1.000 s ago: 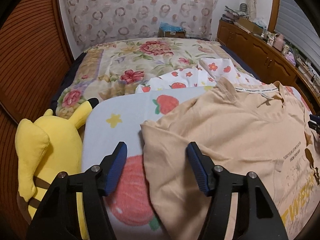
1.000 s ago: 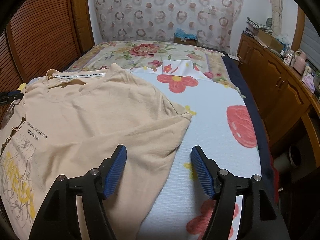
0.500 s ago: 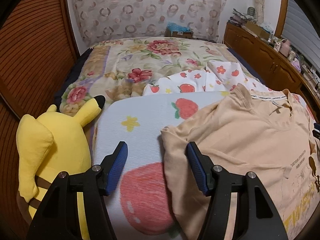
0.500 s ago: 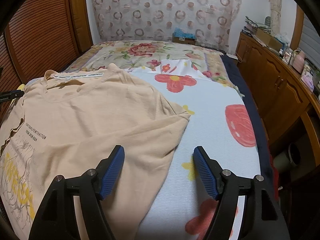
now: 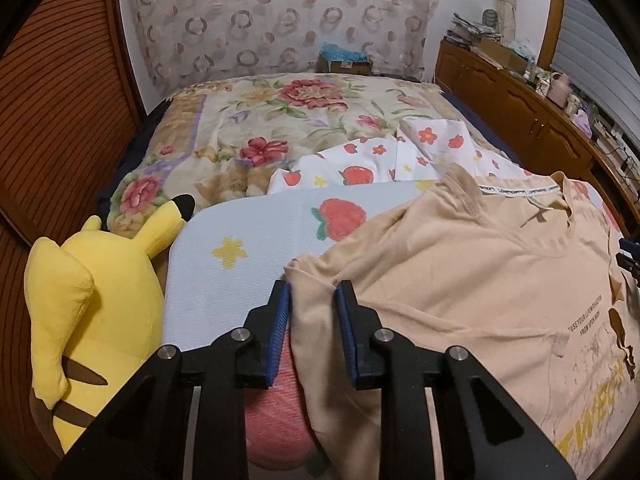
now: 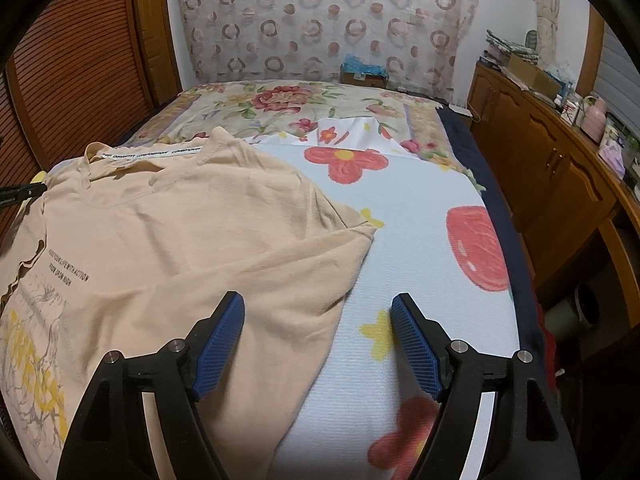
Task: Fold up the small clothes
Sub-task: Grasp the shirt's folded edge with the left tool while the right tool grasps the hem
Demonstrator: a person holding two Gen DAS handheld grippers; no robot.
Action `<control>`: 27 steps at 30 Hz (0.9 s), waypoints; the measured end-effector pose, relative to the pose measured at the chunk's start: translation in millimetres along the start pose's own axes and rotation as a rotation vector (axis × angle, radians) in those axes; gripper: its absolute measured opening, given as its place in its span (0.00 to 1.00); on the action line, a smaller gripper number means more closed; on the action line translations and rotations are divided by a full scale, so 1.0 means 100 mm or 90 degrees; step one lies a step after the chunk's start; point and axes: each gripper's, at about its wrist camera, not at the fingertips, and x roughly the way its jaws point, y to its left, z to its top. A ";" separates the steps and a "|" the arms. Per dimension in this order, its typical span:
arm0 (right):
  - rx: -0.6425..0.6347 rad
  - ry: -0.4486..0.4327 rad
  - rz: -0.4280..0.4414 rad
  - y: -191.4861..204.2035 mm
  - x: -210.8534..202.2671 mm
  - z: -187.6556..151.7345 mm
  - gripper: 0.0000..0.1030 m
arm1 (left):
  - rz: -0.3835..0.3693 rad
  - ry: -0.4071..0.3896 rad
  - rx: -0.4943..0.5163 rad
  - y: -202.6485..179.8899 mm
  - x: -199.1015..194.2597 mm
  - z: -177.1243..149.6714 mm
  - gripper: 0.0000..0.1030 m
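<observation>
At the bed's left edge, the left tool [image 5: 311, 296] has just been closing on the T-shirt [image 5: 460, 280] sleeve; the right tool [image 6: 318, 316] spreads wide, so a thin pinch may slip.

a home bedroom: a bed [image 5: 280, 128] with floral bedding, a plush toy [image 5: 92, 300], wooden cabinets [image 6: 552, 172].

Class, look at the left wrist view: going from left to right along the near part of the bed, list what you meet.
Yellow plush toy → pale blue fruit-print mat → left gripper → beige T-shirt.
</observation>
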 end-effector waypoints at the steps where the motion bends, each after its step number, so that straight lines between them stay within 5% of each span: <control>1: -0.002 0.003 0.002 0.00 0.01 0.02 0.75 | 0.001 -0.001 0.002 0.00 0.00 0.00 0.24; 4: -0.006 0.010 0.012 -0.01 0.05 0.08 0.75 | -0.016 -0.003 0.013 -0.01 0.00 0.00 0.08; 9: 0.009 0.011 0.006 -0.08 0.16 0.21 0.61 | -0.020 -0.028 0.023 -0.11 -0.13 -0.01 0.07; 13: 0.027 0.008 0.037 -0.08 0.20 0.29 0.10 | -0.013 -0.069 0.024 -0.20 -0.37 -0.03 0.06; 14: 0.030 0.010 0.049 -0.07 0.22 0.29 0.06 | -0.016 -0.079 0.024 -0.22 -0.43 -0.04 0.06; 18: 0.015 -0.032 0.087 0.07 0.04 0.29 0.05 | -0.026 -0.126 0.022 -0.30 -0.81 -0.15 0.06; 27: -0.027 -0.165 0.143 0.33 -1.04 -0.12 0.05 | -0.035 -0.214 0.026 -0.39 -1.76 -0.73 0.06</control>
